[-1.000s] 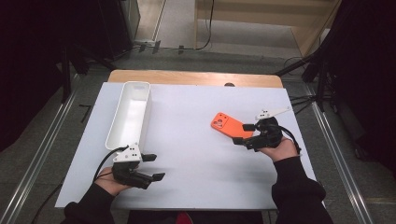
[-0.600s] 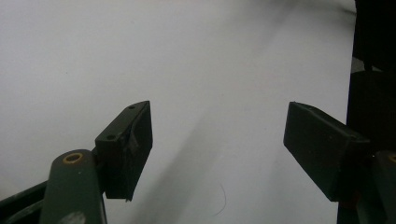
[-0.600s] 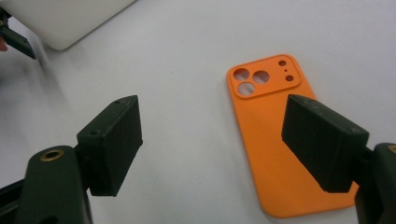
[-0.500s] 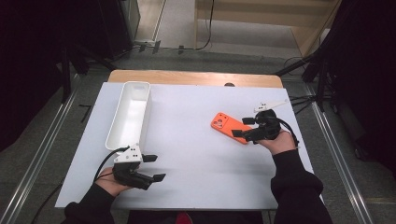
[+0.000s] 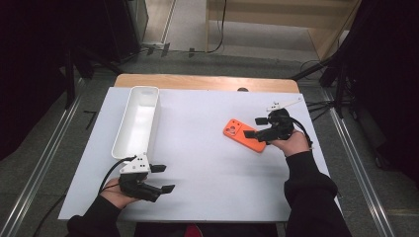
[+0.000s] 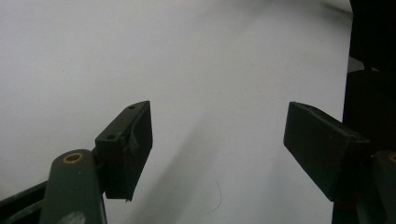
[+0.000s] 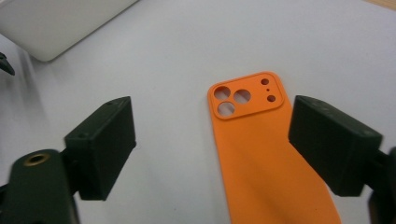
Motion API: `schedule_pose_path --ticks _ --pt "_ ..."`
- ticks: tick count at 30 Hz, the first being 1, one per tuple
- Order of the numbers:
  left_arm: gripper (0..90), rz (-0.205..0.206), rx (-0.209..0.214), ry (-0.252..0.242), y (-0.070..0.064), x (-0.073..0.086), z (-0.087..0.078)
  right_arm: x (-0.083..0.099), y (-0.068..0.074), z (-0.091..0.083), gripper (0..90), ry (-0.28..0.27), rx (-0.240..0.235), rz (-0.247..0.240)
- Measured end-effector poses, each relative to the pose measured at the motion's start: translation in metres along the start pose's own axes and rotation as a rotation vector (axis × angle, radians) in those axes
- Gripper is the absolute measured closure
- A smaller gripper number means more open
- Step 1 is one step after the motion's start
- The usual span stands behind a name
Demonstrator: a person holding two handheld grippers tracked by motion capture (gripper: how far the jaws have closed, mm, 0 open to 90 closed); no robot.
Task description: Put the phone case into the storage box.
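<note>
Left gripper (image 5: 157,178) hovers low at the near edge of the worktop (image 5: 207,187), jaws spread wide and holding nothing; its own view confirms bare white surface between them. Just beyond it stands the long white tray (image 5: 129,143), which serves as the landmark here: its near end is close to that gripper, and it runs away toward the far wooden edge. Well to the right of the tray lies the orange phone case (image 5: 244,136), flat on the worktop with its camera cut-outs facing up. Right gripper (image 5: 256,127) sits over the case's near right end, jaws wide apart and not yet closed on it.

Judging from this, the pick-up has not happened: the case is untouched on the surface, the tray looks empty, and grasping, carrying and placing all remain.

In the right gripper view the case's lens holes and its position between the jaws are plain, and a corner of the tray appears at the upper left; the high view gives the overall layout instead.
</note>
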State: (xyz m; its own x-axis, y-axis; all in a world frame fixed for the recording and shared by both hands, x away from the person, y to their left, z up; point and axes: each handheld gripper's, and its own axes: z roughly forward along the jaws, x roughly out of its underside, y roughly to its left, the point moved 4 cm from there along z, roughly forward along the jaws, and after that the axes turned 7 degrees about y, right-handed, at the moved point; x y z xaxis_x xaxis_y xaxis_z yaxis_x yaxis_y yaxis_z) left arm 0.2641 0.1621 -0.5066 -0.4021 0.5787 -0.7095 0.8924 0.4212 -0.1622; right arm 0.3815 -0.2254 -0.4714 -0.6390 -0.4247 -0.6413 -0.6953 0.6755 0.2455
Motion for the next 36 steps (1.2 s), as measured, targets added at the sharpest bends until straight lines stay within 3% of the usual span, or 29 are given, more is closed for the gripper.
schedule_pose_path --ticks 3,5,9,24,36 --pt "24.0 0.003 0.002 0.004 0.0 0.001 0.0 -0.001 -0.003 0.003 9.4 0.008 -0.014 -0.01" --pt "24.0 0.003 0.003 0.004 0.0 0.001 0.0 -0.001 -0.005 0.006 0.2 0.01 -0.015 -0.007" --pt "23.9 0.003 0.003 0.005 0.0 0.001 0.0 -0.003 -0.011 0.011 0.0 0.029 0.032 0.005" --pt "24.0 0.003 0.002 0.007 0.0 0.001 0.001 -0.004 -0.03 0.022 0.0 0.036 0.025 -0.023" --pt "24.0 0.002 0.002 0.006 0.0 0.001 0.0 -0.002 -0.037 0.037 0.0 0.054 0.015 -0.051"
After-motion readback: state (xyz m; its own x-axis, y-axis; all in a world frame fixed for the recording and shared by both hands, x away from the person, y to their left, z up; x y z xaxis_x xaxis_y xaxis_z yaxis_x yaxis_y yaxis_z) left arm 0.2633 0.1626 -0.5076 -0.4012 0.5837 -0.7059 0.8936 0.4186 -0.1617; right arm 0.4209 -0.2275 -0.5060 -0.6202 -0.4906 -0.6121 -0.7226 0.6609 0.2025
